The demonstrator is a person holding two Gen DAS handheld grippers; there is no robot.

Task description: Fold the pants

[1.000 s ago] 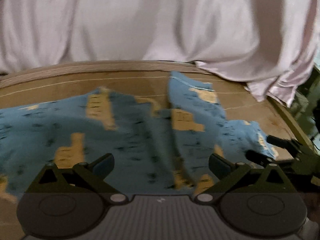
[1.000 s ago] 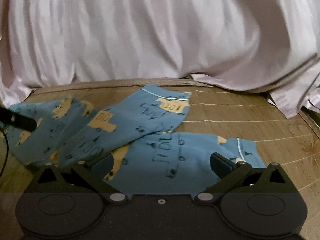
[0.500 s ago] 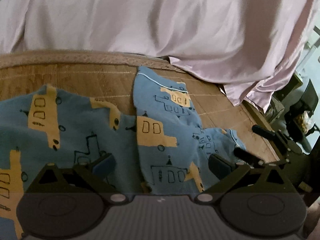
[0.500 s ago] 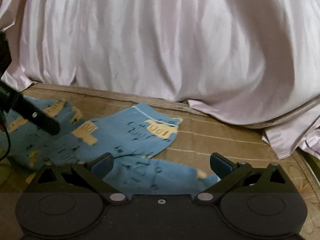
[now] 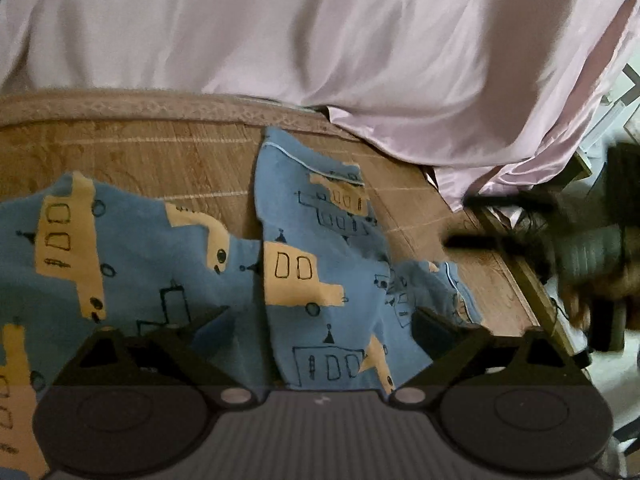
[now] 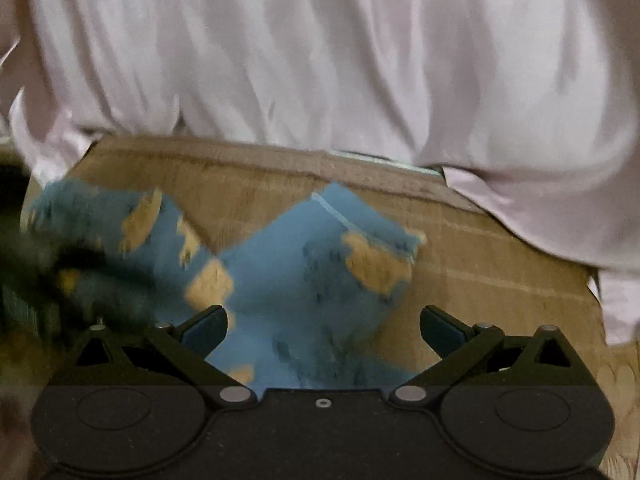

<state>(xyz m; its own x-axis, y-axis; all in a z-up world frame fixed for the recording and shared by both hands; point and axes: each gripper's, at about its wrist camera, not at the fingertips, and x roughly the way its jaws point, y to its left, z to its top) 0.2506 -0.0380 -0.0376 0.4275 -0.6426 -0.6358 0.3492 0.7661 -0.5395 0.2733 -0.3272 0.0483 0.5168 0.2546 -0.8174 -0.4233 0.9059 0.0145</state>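
Above the blue pants (image 5: 280,272) on the woven mat (image 5: 160,160), left tool (image 5: 320,324) and right tool (image 6: 324,324) both hang spread wide, gripping nothing.

My left wrist view sits low and close over the pants (image 5: 200,264), facing the pink sheet (image 5: 320,40). My right wrist view faces that same sheet, sharing the pants (image 6: 304,272) and mat (image 6: 480,264).

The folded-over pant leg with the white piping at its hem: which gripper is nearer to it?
Left. The left gripper hangs open directly over the pant leg; the right gripper is off past its right side.
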